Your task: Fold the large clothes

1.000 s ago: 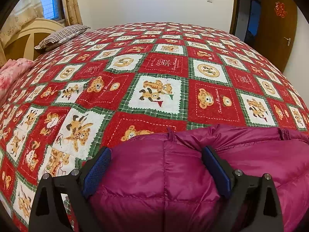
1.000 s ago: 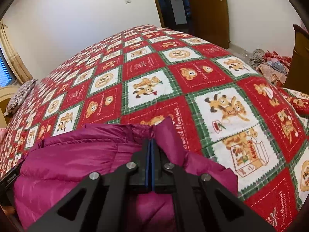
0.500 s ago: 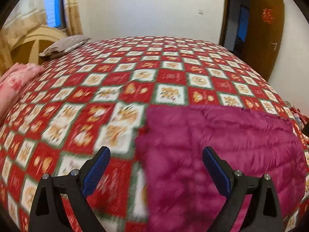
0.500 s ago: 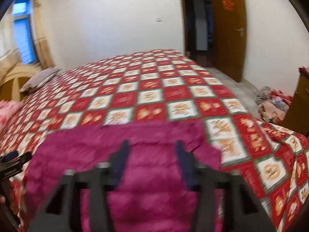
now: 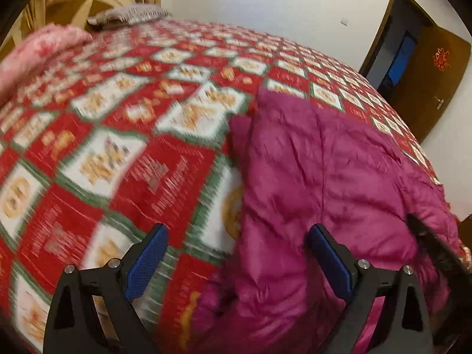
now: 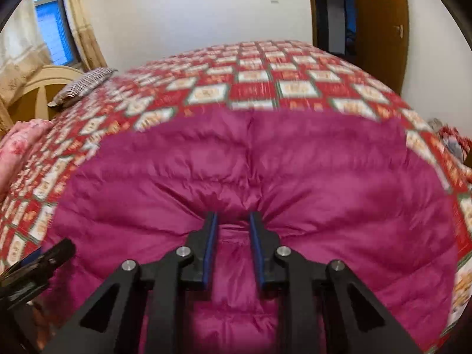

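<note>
A magenta down jacket (image 6: 295,171) lies spread on the red patchwork quilt (image 6: 259,79) of the bed. In the right wrist view my right gripper (image 6: 233,221) presses into the jacket's near middle, jaws partly closed around a puckered bunch of fabric. In the left wrist view the jacket (image 5: 339,171) fills the right half. My left gripper (image 5: 236,236) is open wide over the jacket's left edge, one finger above the quilt (image 5: 118,147), the other above the jacket. The right gripper's black finger shows at that view's right edge (image 5: 436,244).
A striped pillow (image 6: 82,84) and a wooden headboard (image 6: 38,88) stand at the far left. A pink blanket (image 5: 38,50) lies on the bed's left side. A brown door (image 6: 380,23) and dark doorway are at the far right. Clothes lie on the floor (image 6: 448,138).
The right gripper opened, let go of the jacket's edge, then came down partly closed on its middle. The left gripper stayed open and swung left over the jacket's edge. The jacket now lies flat.
</note>
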`<act>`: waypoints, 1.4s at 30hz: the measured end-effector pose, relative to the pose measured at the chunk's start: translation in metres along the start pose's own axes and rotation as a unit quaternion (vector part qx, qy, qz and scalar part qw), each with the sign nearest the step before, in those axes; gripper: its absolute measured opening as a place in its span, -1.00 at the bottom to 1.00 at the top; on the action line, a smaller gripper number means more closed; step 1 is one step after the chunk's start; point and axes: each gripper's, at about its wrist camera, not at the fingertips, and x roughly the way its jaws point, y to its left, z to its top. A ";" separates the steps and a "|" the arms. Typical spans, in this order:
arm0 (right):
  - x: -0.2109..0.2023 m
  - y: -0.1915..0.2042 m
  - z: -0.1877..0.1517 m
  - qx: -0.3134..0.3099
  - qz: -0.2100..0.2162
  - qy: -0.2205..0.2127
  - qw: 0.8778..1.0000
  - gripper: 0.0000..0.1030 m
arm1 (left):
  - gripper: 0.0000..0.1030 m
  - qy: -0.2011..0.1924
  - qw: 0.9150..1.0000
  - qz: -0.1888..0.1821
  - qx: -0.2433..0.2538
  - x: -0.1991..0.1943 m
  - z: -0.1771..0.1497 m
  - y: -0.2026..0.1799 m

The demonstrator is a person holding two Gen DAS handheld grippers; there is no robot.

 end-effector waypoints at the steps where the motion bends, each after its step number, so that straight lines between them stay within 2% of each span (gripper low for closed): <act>1: 0.001 0.001 -0.002 -0.003 -0.002 -0.002 1.000 -0.53 | 0.87 0.000 1.000 -0.002 -0.004 0.002 -0.002 -0.001; 3: 0.002 0.002 -0.005 -0.016 -0.009 -0.007 1.000 -0.53 | 0.87 -0.016 1.000 0.001 0.000 0.000 -0.005 -0.004; 12: 0.001 0.006 -0.011 -0.030 -0.019 -0.018 0.999 -0.53 | 0.87 -0.024 0.999 0.031 0.025 0.007 -0.009 -0.017; 16: 0.001 0.006 -0.009 -0.031 -0.021 -0.010 0.999 -0.53 | 0.88 -0.021 0.999 0.038 0.027 0.006 -0.009 -0.017; 22: -0.031 0.013 -0.020 -0.053 -0.020 -0.030 0.998 -0.54 | 0.88 -0.018 0.999 0.040 0.031 0.008 -0.008 -0.019; 27: -0.018 0.009 -0.030 -0.052 -0.018 -0.012 0.998 -0.54 | 0.88 -0.019 0.998 0.046 0.034 0.008 -0.009 -0.021; 33: -0.019 0.010 -0.024 -0.050 -0.015 0.001 0.999 -0.54 | 0.88 -0.013 0.998 0.044 0.031 0.008 -0.007 -0.020; 37: -0.030 0.001 -0.001 -0.019 -0.008 -0.022 1.000 -0.54 | 0.88 -0.012 0.999 0.040 0.027 0.008 -0.007 -0.020; 42: -0.002 -0.004 0.009 0.005 0.011 0.002 1.000 -0.54 | 0.88 -0.011 1.000 0.010 0.009 0.008 -0.004 -0.020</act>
